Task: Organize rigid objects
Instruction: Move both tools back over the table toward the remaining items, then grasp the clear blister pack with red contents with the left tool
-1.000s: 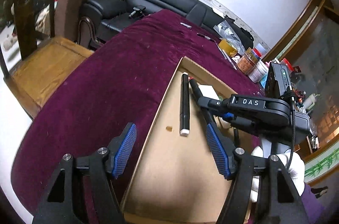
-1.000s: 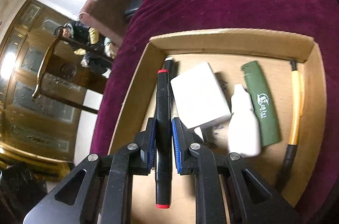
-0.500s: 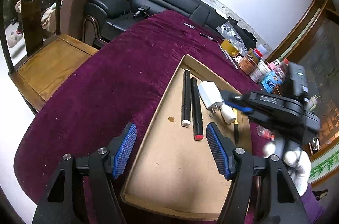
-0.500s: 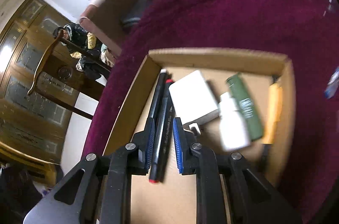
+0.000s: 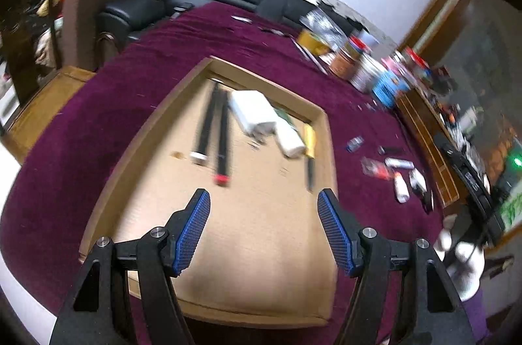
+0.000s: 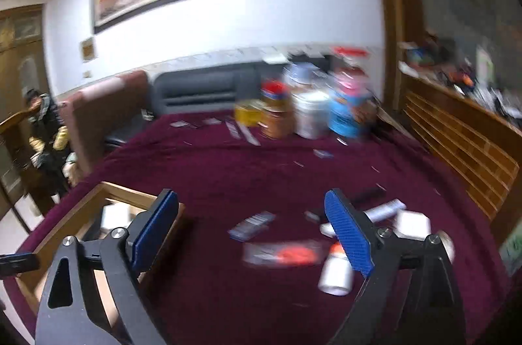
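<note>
While both views are smeared by motion, the count inside the cardboard box (image 5: 321,129) on the maroon-covered desk (image 5: 98,123) can be read from the left wrist view. Going left to right, there are two black markers lying side by side, one white-tipped (image 5: 205,129) and one red-tipped (image 5: 223,136), then one white charger block (image 5: 253,112), one white bottle (image 5: 288,138) with a green object (image 5: 283,116) partly hidden behind it, and one yellow-and-black pen (image 5: 310,146) along the right wall. The left gripper (image 5: 263,234) hangs over the bare near part of the box floor, jaws partly spread with nothing between them. On the cloth right of the box lies a scatter of small items too blurred to count, a small white bottle (image 6: 336,271) among them. The right gripper (image 6: 251,234) has just been opening; its jaws stand wide and empty above that scatter, with the box corner under its left finger.
</note>
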Action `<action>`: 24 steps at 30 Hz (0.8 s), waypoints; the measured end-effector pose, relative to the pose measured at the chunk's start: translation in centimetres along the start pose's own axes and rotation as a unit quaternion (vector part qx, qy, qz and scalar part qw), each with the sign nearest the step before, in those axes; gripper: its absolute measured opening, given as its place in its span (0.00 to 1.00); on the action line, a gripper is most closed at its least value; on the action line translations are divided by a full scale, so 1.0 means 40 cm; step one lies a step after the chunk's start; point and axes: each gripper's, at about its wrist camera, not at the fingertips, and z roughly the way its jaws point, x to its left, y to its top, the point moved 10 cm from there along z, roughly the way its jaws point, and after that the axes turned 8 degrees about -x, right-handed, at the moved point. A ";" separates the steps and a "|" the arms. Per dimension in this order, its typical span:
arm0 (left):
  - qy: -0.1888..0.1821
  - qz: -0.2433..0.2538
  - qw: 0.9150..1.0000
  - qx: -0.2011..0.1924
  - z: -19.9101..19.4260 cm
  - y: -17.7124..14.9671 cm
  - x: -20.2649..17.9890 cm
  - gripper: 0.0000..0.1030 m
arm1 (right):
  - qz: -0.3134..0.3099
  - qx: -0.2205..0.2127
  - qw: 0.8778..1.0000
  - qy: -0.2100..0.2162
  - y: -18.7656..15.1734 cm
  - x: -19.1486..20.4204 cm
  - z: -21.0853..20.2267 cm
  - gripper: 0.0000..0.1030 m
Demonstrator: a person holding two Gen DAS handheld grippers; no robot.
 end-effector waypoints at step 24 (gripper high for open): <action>0.045 0.160 0.984 0.069 0.272 -0.095 -0.449 0.60 | 0.223 0.002 0.971 -0.088 -0.058 -0.605 0.039 0.89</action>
